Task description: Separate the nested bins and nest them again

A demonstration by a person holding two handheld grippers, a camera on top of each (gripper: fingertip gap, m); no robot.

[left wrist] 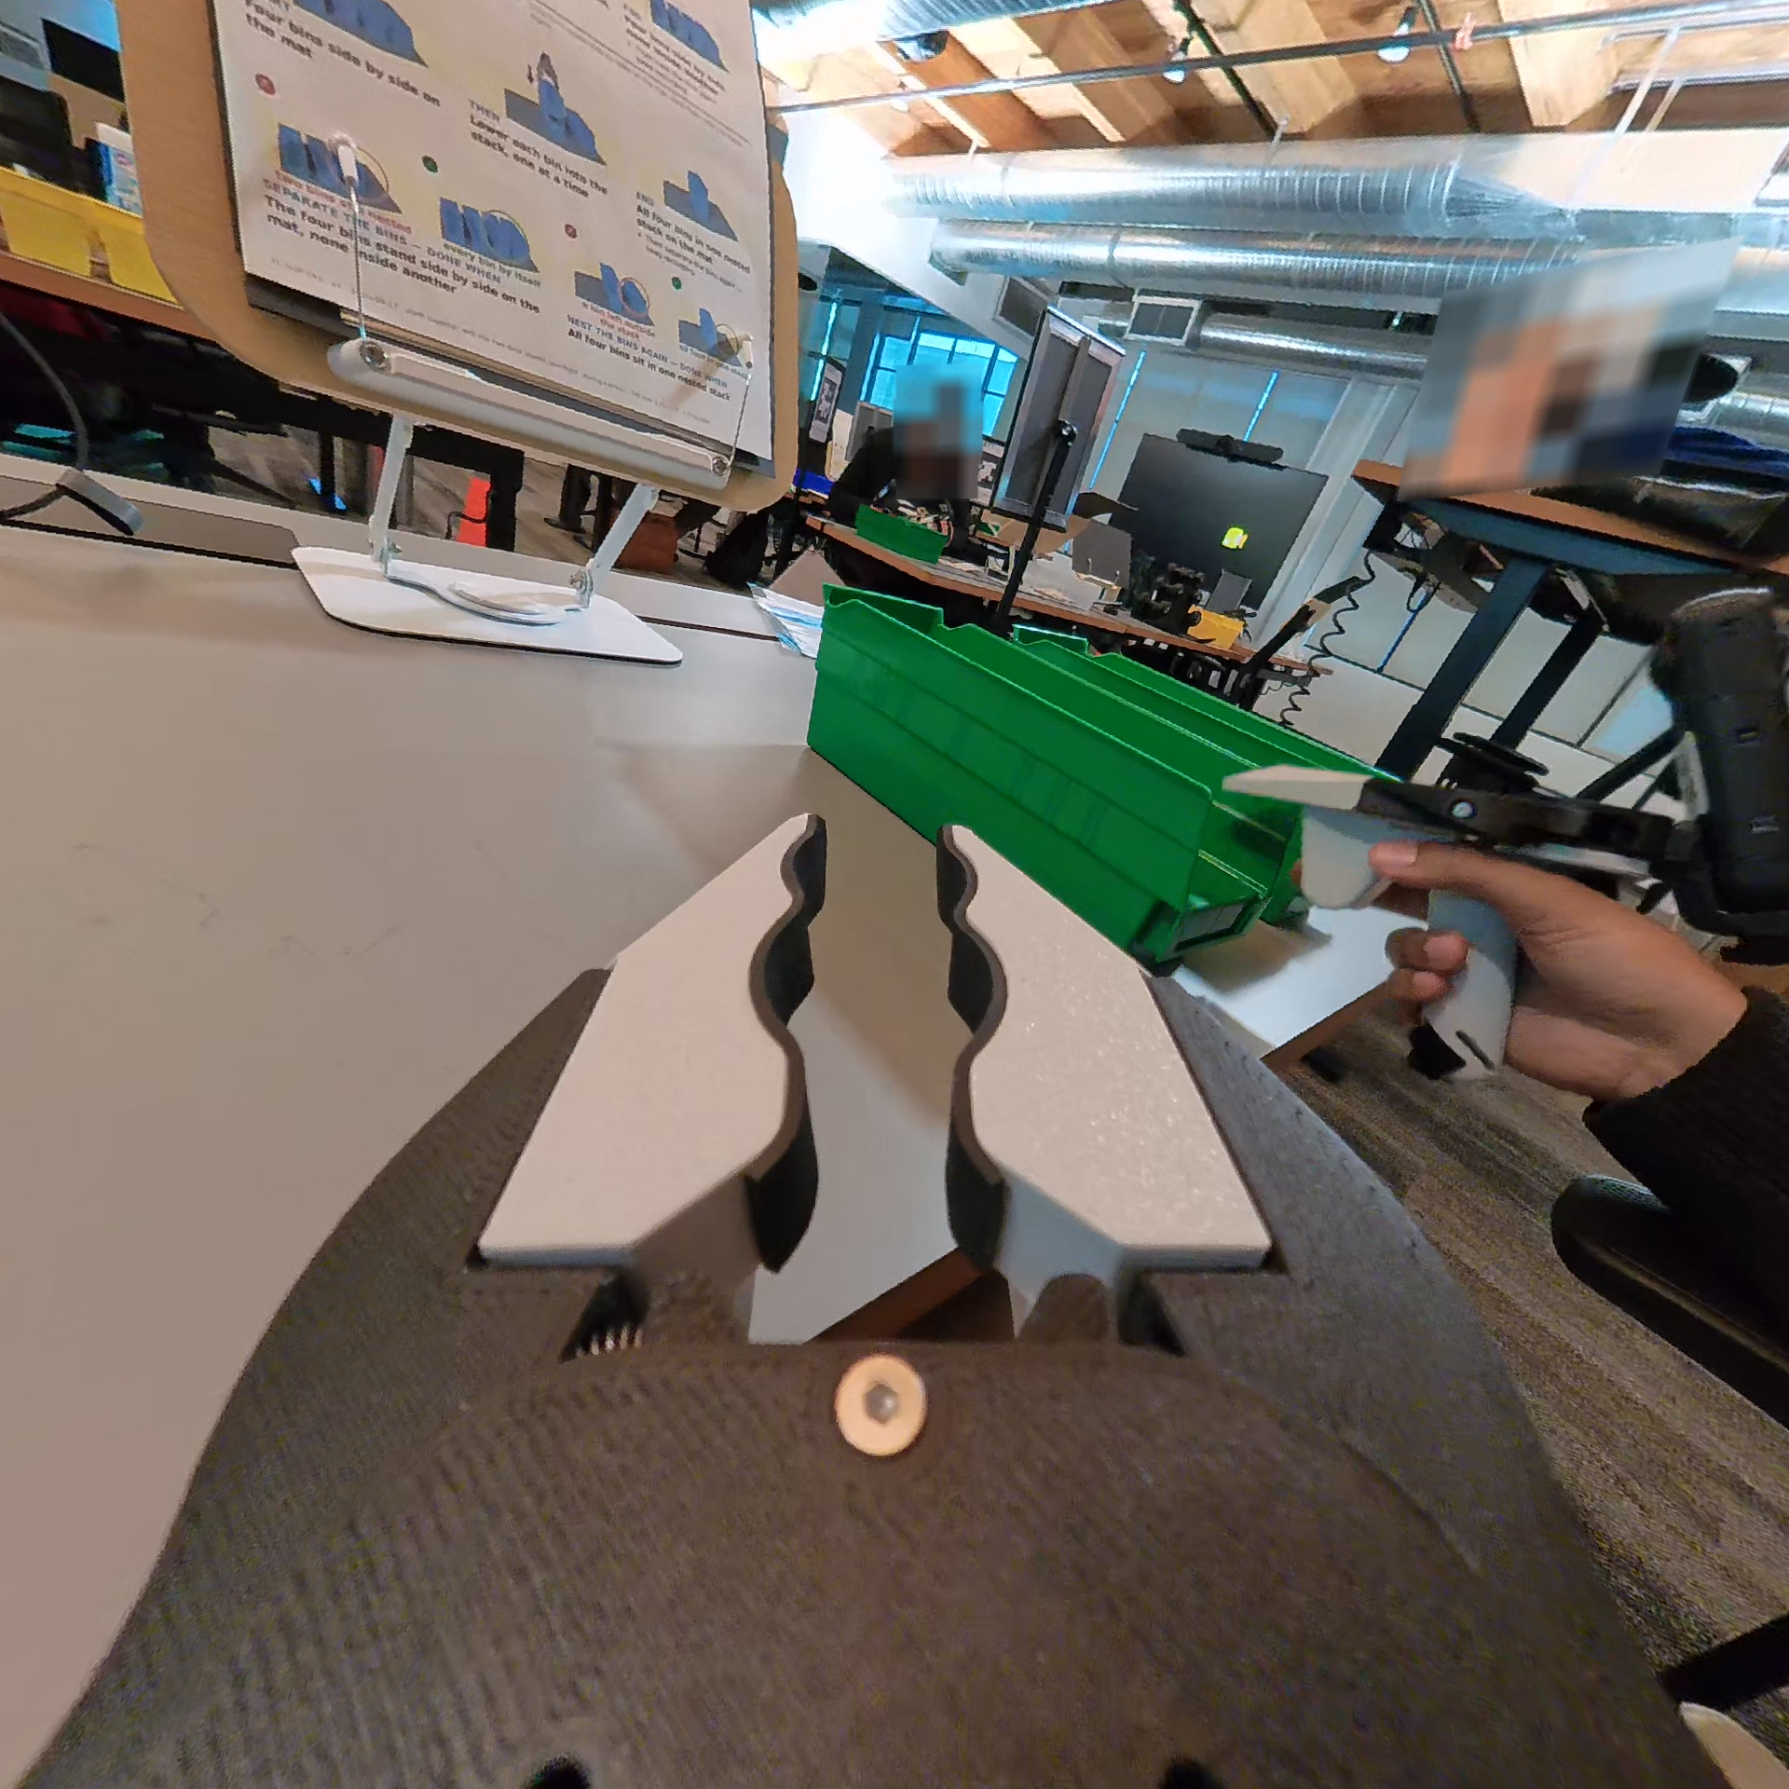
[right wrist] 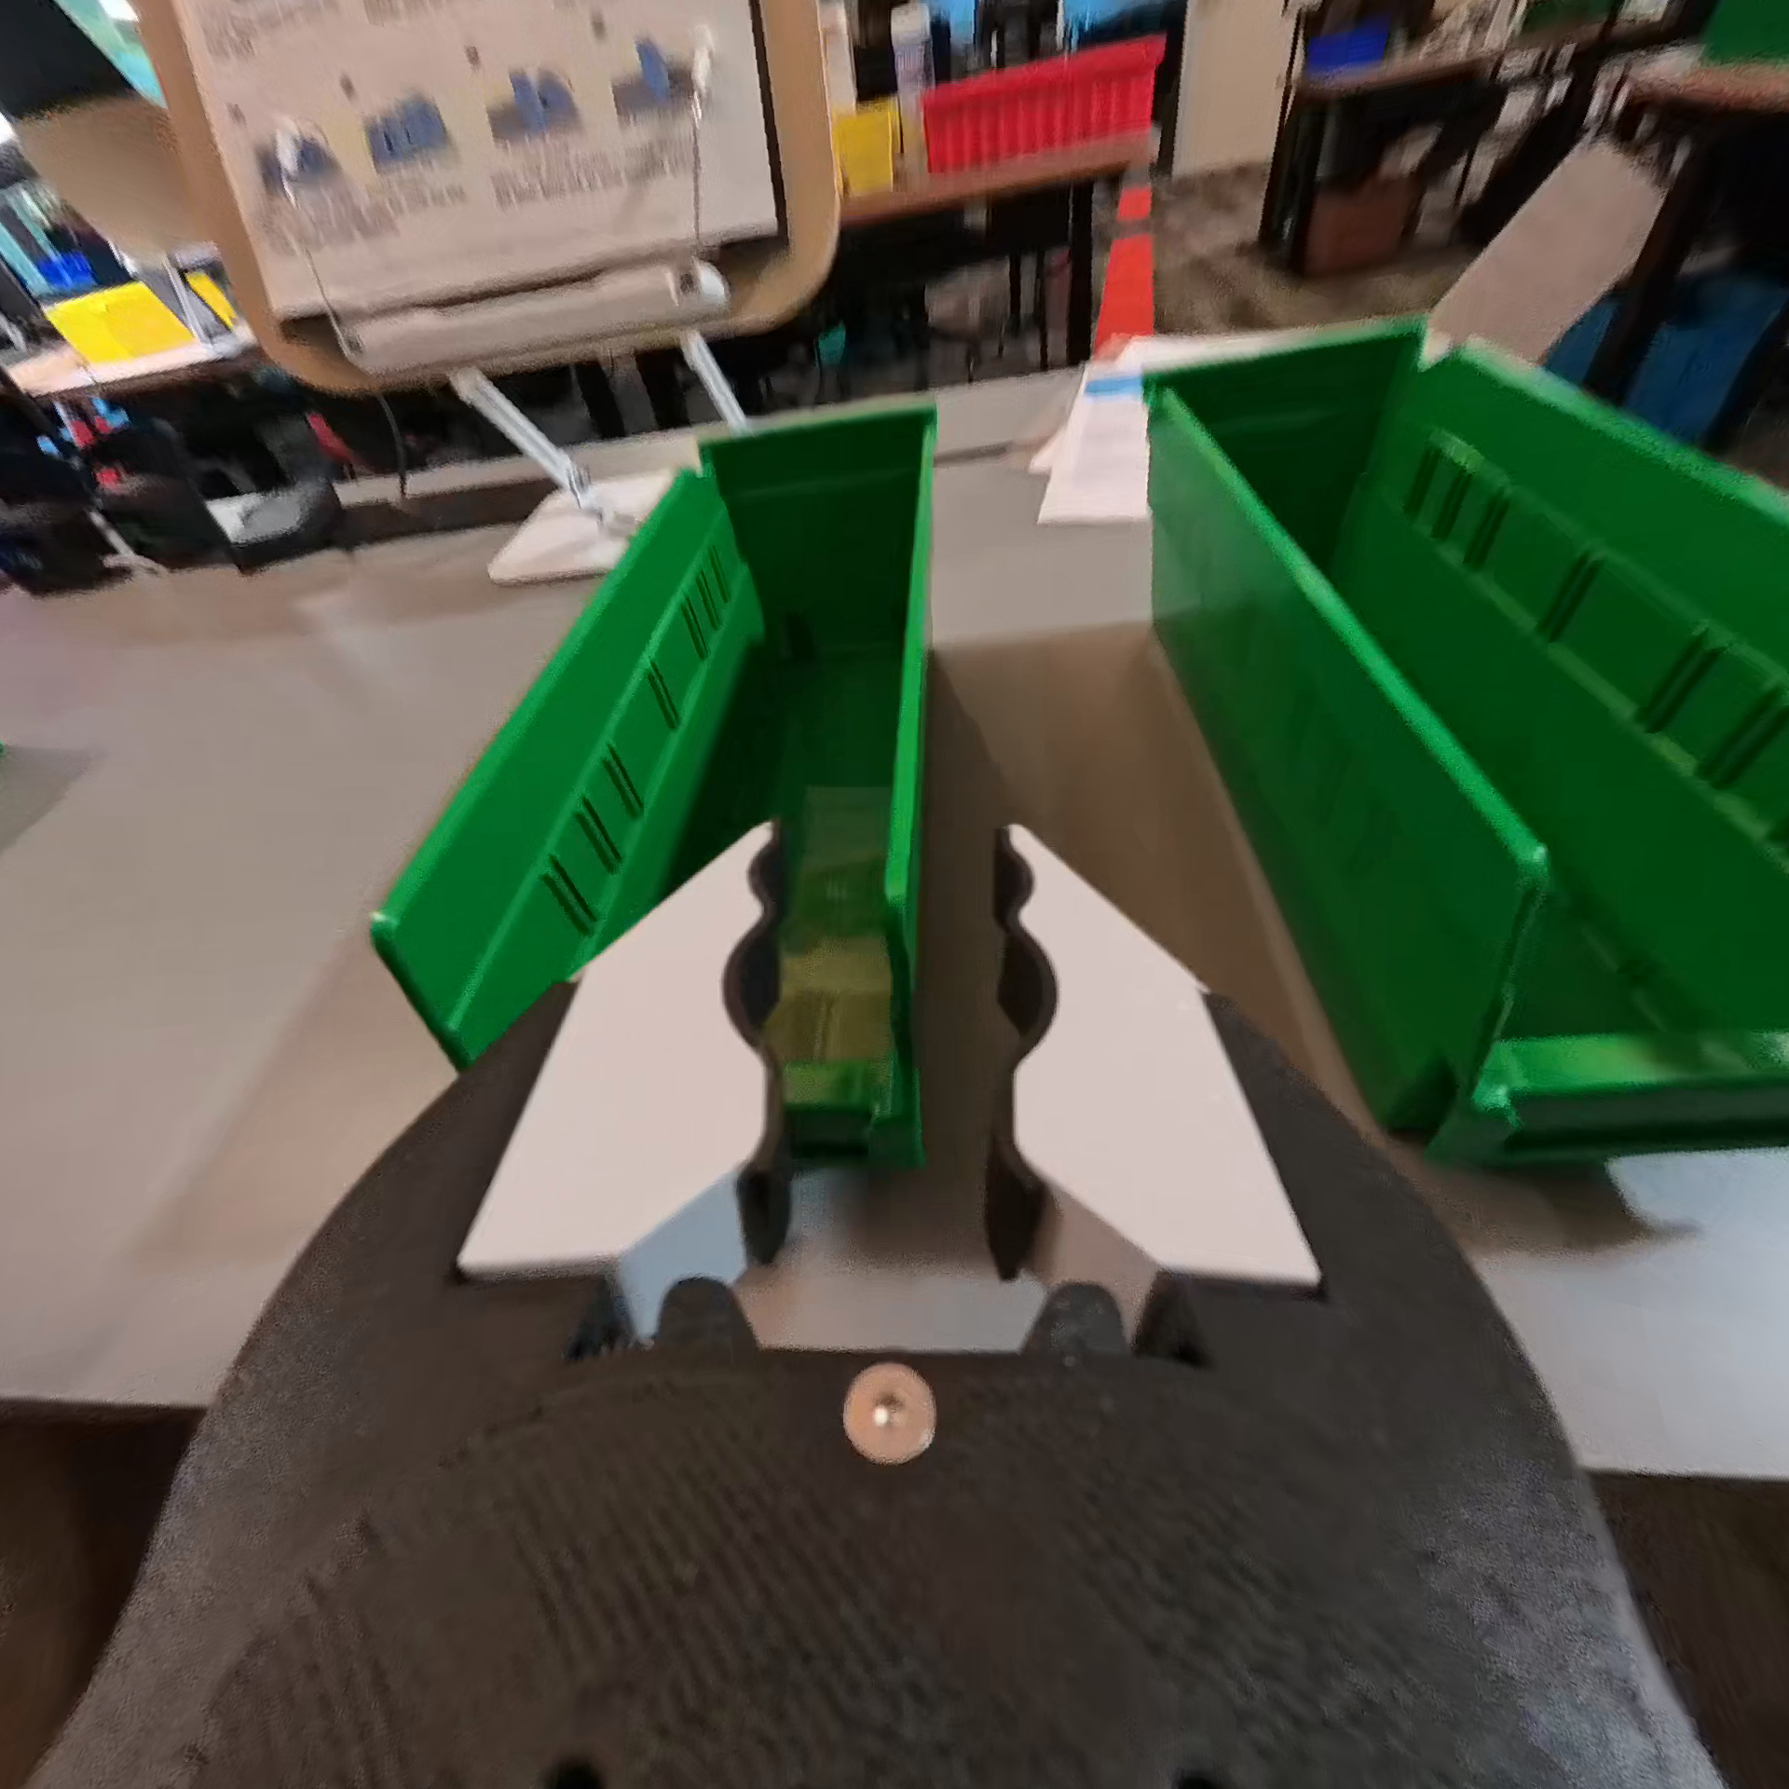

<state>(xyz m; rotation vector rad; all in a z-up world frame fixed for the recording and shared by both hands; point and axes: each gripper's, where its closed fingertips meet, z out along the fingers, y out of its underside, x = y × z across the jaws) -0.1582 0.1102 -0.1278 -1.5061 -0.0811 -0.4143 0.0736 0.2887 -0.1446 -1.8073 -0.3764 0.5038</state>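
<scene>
A wide, pale grey table (left wrist: 290, 871) fills the lower part of both views, set in an open workshop with exposed timber beams, silver ducts, dark monitors and more tables behind; patterned carpet (left wrist: 1549, 1404) shows only in the left wrist view. At the back of the table stands a white printed instruction sheet on a brown board with a white metal stand (left wrist: 503, 242), blurred in the right wrist view. Two long, narrow green plastic bins sit on the table, apart from each other with bare table between them. The nearer-left green bin (right wrist: 620, 736) lies straight ahead of the right gripper (right wrist: 886, 842), whose jaws stand open, one finger over the bin's floor and the other outside its right wall, so that wall lies between them without being pinched. This bin holds nothing but a glossy reflection on its floor. The right-hand green bin (right wrist: 1355, 774) looks double-walled, as if another is nested in it, though I cannot tell for sure. The left wrist view shows the bins (left wrist: 1016, 765) from the side, near the table's edge, and a hand (left wrist: 1568, 978) holding the right gripper's pale handle. The left gripper (left wrist: 881, 833) hovers over bare table, jaws open and empty. White papers (right wrist: 1094, 455) lie behind the bins.
</scene>
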